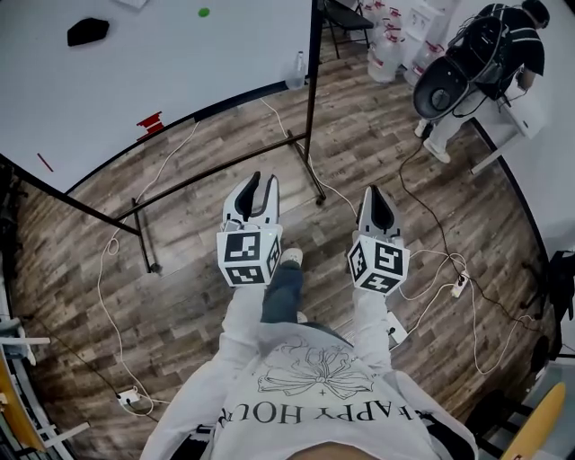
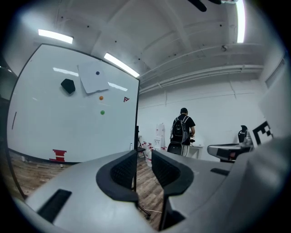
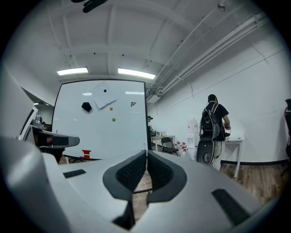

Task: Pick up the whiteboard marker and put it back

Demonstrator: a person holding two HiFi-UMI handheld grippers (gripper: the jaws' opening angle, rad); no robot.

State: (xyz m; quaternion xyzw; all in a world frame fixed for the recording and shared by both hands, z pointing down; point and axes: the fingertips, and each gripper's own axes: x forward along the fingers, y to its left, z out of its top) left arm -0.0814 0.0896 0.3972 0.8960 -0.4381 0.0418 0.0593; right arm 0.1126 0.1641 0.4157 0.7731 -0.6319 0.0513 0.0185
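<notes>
A whiteboard (image 1: 135,72) on a black wheeled stand fills the upper left of the head view. On its lower edge sits a small red object (image 1: 150,123), too small to tell whether it is the marker. It also shows as a red object (image 2: 59,154) in the left gripper view and as a red object (image 3: 86,154) in the right gripper view. My left gripper (image 1: 261,182) hangs over the floor short of the stand, jaws a little apart and empty; the left gripper (image 2: 144,157) points at the board's right edge. My right gripper (image 1: 378,193) is beside it, jaws together, holding nothing; the right gripper (image 3: 146,157) faces the board.
A black eraser (image 1: 87,31) and a green magnet (image 1: 204,13) stick to the board. The stand's floor bar (image 1: 216,175) lies just ahead. Cables and a power strip (image 1: 460,286) trail over the wood floor. A person with a backpack (image 1: 503,45) stands at a white table, far right.
</notes>
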